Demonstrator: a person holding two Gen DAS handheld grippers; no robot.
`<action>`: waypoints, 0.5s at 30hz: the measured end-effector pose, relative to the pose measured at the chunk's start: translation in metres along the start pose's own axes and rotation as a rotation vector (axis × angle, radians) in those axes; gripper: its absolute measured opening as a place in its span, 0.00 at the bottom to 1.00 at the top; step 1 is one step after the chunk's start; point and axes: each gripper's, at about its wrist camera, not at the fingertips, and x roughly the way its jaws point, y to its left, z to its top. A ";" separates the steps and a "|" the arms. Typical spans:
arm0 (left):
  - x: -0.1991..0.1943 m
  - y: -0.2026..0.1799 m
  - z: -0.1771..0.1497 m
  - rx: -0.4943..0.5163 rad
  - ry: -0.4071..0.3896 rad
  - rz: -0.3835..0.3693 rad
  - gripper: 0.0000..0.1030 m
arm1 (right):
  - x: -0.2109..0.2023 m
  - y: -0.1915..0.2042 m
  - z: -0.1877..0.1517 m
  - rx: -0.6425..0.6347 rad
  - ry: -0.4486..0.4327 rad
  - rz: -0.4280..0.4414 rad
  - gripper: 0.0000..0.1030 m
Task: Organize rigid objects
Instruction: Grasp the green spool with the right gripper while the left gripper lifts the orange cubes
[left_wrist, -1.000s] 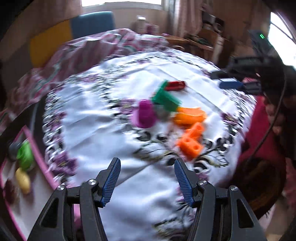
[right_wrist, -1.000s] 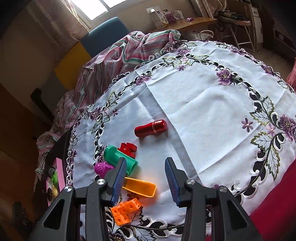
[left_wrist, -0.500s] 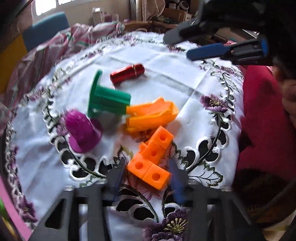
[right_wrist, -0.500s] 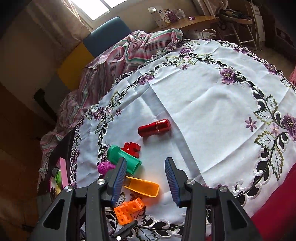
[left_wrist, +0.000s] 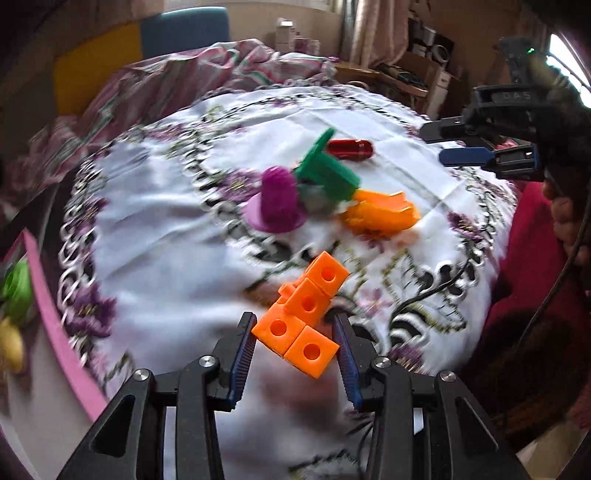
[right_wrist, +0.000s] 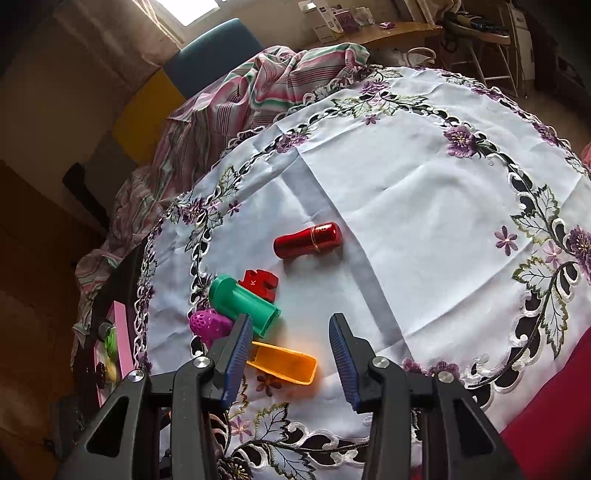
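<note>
A cluster of orange linked cubes (left_wrist: 299, 321) sits between the pads of my left gripper (left_wrist: 293, 326), which is shut on it and holds it above the white embroidered tablecloth (left_wrist: 166, 258). Behind it lie a purple dotted toy (left_wrist: 277, 201), a green cylinder piece (left_wrist: 327, 173), an orange scoop (left_wrist: 380, 214) and a red capsule (left_wrist: 349, 148). My right gripper (right_wrist: 290, 332) hangs open and empty over the orange scoop (right_wrist: 284, 363), beside the green cylinder (right_wrist: 242, 304), a small red piece (right_wrist: 258, 282) and the red capsule (right_wrist: 306, 240). The right gripper (left_wrist: 448, 144) also shows at the right of the left wrist view.
A pink-rimmed tray (left_wrist: 48, 306) with green and yellow items stands off the table's left edge. A striped cloth (right_wrist: 258, 85) is bunched at the far side. A red fabric (right_wrist: 554, 424) borders the near right. A hand (left_wrist: 569, 221) holds the right gripper.
My left gripper came forward over the orange cubes, closed on them and raised them; they are gone from the table in the right wrist view. The right gripper stayed nearly still.
</note>
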 end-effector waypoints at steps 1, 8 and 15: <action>-0.001 0.004 -0.005 -0.012 -0.002 0.007 0.41 | 0.002 0.003 0.000 -0.015 0.010 -0.010 0.42; 0.001 0.021 -0.026 -0.058 -0.022 0.053 0.41 | 0.021 0.038 -0.002 -0.215 0.109 -0.097 0.42; 0.003 0.020 -0.026 -0.051 -0.045 0.053 0.41 | 0.061 0.087 -0.002 -0.481 0.223 -0.164 0.42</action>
